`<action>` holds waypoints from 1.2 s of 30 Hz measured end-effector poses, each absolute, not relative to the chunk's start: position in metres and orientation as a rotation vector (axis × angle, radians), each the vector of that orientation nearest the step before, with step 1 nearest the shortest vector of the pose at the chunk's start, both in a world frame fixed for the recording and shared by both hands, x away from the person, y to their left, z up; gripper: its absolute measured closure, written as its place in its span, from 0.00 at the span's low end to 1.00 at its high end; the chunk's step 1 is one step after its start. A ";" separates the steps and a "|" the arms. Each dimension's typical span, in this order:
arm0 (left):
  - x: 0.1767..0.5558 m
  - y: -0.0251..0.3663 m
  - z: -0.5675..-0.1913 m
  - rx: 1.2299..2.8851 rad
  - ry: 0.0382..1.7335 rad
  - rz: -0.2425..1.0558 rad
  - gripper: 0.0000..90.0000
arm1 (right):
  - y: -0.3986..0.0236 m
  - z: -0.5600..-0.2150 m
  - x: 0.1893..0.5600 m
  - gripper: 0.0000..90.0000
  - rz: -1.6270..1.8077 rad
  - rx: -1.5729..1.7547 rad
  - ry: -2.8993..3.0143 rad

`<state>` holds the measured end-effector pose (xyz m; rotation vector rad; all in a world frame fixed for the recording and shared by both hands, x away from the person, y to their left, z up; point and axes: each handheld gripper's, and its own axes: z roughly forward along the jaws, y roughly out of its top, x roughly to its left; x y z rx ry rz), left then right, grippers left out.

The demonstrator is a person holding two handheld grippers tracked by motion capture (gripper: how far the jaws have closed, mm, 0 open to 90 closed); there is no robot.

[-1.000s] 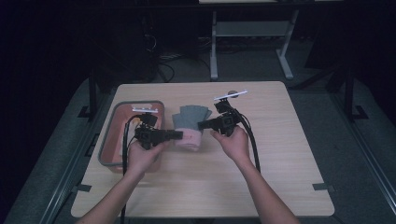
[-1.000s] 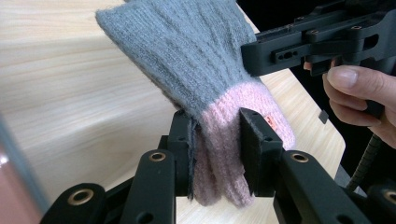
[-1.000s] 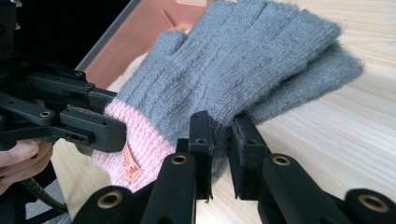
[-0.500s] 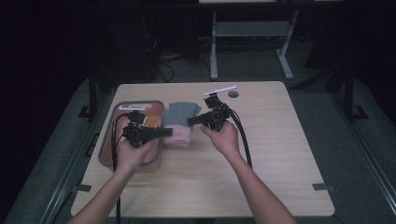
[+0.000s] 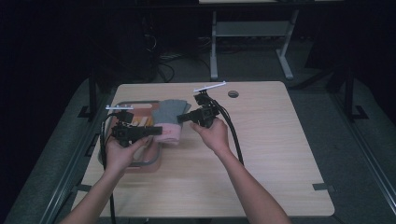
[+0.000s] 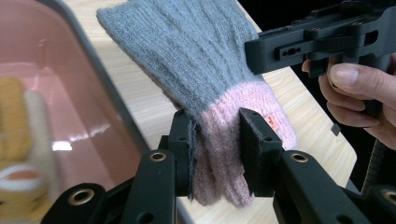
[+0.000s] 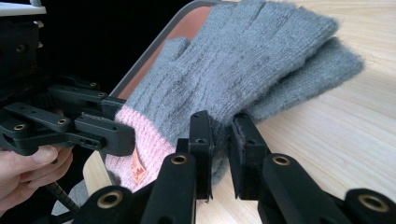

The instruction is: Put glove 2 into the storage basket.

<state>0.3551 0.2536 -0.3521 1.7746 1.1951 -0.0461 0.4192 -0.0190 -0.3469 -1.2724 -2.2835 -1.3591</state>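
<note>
Your left gripper (image 6: 217, 154): jaws clamped on the pink cuff of the glove (image 6: 196, 60) | your right gripper (image 7: 220, 140): jaws pinched on the glove's grey edge | glove: held between both, by the pink tray (image 5: 140, 164) rim | beyond: table (image 5: 280, 140).

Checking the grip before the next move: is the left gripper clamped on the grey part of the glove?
No, the left gripper pinches the glove at its pink cuff.

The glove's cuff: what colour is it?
Pink, while the rest of the glove is grey; clearest in the left gripper view.
</note>
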 end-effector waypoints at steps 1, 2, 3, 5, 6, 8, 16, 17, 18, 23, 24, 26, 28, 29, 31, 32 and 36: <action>0.355 0.259 -0.352 1.771 1.200 -0.038 0.76 | -0.013 -0.347 0.421 0.89 -1.368 -1.260 -2.282; 0.355 0.259 -0.352 1.771 1.200 -0.038 0.76 | -0.012 -0.347 0.421 0.89 -1.370 -1.252 -2.282; 0.354 0.263 -0.351 1.766 1.207 -0.035 0.76 | -0.012 -0.347 0.421 0.89 -1.370 -1.252 -2.282; 0.353 0.269 -0.351 1.769 1.215 -0.028 0.76 | -0.003 -0.348 0.423 0.89 -1.369 -1.245 -2.268; 0.353 0.271 -0.351 1.767 1.219 -0.025 0.76 | -0.001 -0.349 0.423 0.89 -1.369 -1.238 -2.270; 0.353 0.274 -0.351 1.763 1.222 -0.022 0.76 | 0.004 -0.349 0.425 0.89 -1.372 -1.229 -2.264; 0.351 0.290 -0.350 1.756 1.239 -0.007 0.76 | 0.020 -0.349 0.428 0.89 -1.380 -1.202 -2.252; 0.351 0.292 -0.350 1.751 1.244 -0.006 0.76 | 0.021 -0.349 0.428 0.89 -1.386 -1.199 -2.249; 0.351 0.296 -0.350 1.757 1.245 -0.004 0.76 | 0.023 -0.349 0.428 0.89 -1.388 -1.195 -2.237; 0.350 0.302 -0.350 1.753 1.256 0.000 0.76 | 0.029 -0.352 0.429 0.89 -1.391 -1.191 -2.218; 0.349 0.304 -0.351 1.755 1.257 0.004 0.76 | 0.030 -0.353 0.430 0.89 -1.393 -1.184 -2.215; 0.349 0.307 -0.351 1.755 1.260 0.009 0.76 | 0.036 -0.354 0.431 0.89 -1.392 -1.182 -2.203; 0.348 0.310 -0.352 1.747 1.267 0.008 0.76 | 0.037 -0.355 0.431 0.89 -1.392 -1.179 -2.204; 0.348 0.312 -0.352 1.748 1.269 0.010 0.76 | 0.040 -0.355 0.431 0.89 -1.389 -1.178 -2.204; 0.347 0.317 -0.354 1.737 1.281 0.013 0.76 | 0.046 -0.355 0.432 0.89 -1.386 -1.170 -2.211; 0.347 0.317 -0.354 1.737 1.281 0.013 0.76 | 0.048 -0.355 0.433 0.89 -1.390 -1.163 -2.217; 0.346 0.328 -0.356 1.731 1.297 0.022 0.76 | 0.057 -0.357 0.434 0.89 -1.386 -1.155 -2.213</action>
